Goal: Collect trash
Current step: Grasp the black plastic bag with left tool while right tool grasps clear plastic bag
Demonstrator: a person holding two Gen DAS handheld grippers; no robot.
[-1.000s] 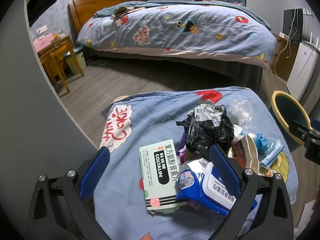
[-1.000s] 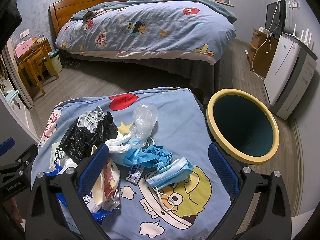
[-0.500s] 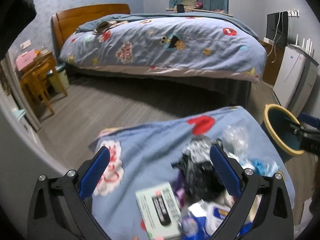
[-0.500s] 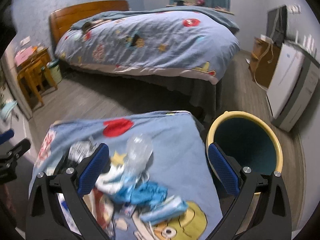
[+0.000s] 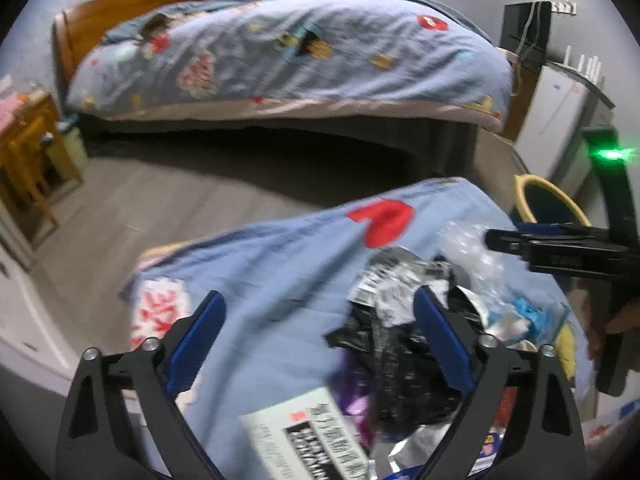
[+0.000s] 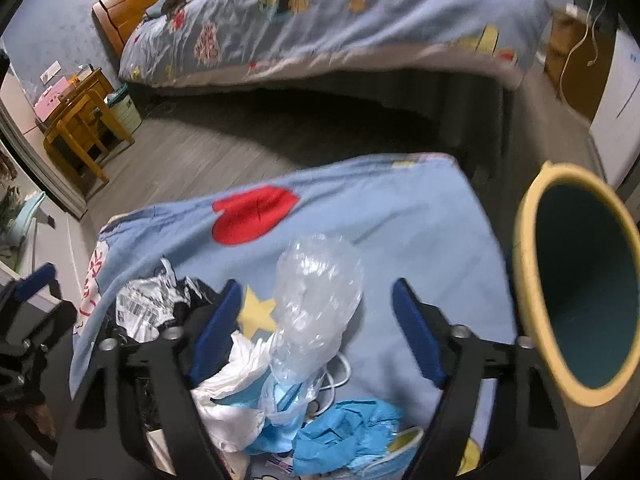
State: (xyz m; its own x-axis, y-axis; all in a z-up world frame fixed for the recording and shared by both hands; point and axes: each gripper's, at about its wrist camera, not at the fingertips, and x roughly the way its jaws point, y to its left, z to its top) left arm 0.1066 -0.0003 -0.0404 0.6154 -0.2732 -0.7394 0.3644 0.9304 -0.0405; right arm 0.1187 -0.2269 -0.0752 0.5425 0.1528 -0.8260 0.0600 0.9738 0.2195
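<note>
Trash lies on a table under a blue cartoon cloth (image 6: 400, 216). My right gripper (image 6: 316, 308) is open, its jaws either side of a crumpled clear plastic bag (image 6: 316, 300). Below it lie white tissue (image 6: 228, 396) and blue gloves (image 6: 348, 428). A black bag with a label (image 6: 148, 308) lies to the left. My left gripper (image 5: 316, 336) is open and empty above the cloth, beside the black bag (image 5: 400, 360) and a white medicine box (image 5: 304, 436). A yellow-rimmed bin (image 6: 580, 288) stands to the table's right.
A big bed (image 5: 288, 56) with a cartoon quilt stands across grey floor (image 5: 160, 200). A wooden chair and desk (image 6: 80, 120) are at the left. A white appliance (image 5: 560, 112) stands at the right, behind the bin (image 5: 548, 204).
Both grippers swung up, then came forward and down over the table. The right gripper now has the clear plastic bag between its open jaws. The left has moved towards the black bag.
</note>
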